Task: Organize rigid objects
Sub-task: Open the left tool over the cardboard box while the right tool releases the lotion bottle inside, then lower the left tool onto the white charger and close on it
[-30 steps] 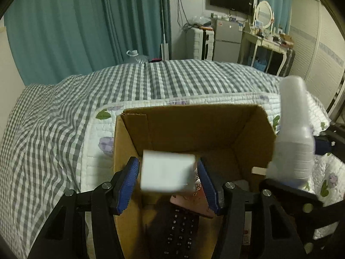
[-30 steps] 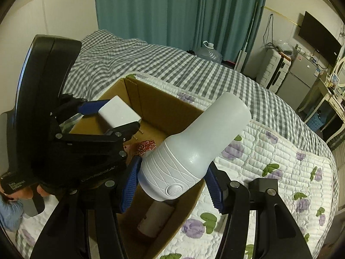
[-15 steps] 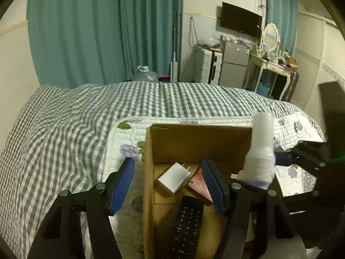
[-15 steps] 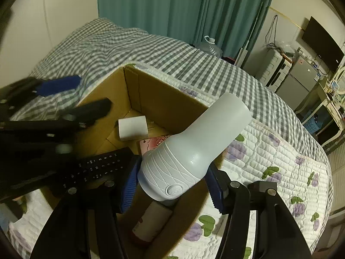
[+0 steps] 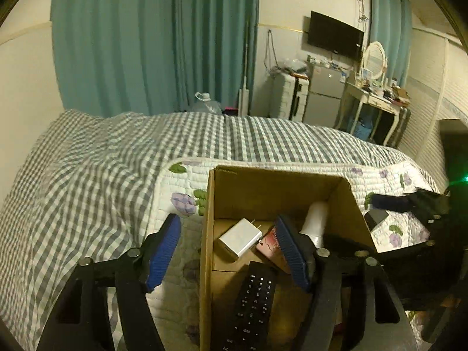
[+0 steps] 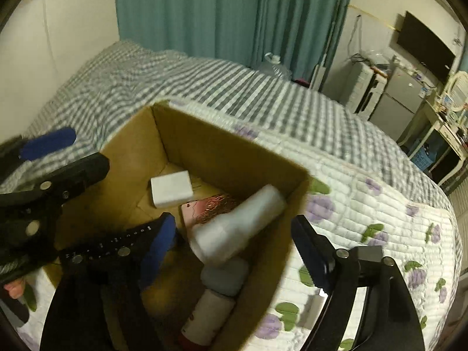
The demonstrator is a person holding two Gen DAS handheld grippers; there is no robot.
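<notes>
Both tools, left tool and right tool, are now spread, the white bottle and charger having been released into the cardboard box mid-bed.

Behind the bed we've got teal curtains, a wall TV, a small grey fridge and a white vanity table with an oval mirror. Gingham blanket everywhere.

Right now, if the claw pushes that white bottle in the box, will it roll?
Probably a little: the white bottle looks round and lies tilted. The cardboard box wall would likely stop it. Its smooth plastic may be slippery.
</notes>
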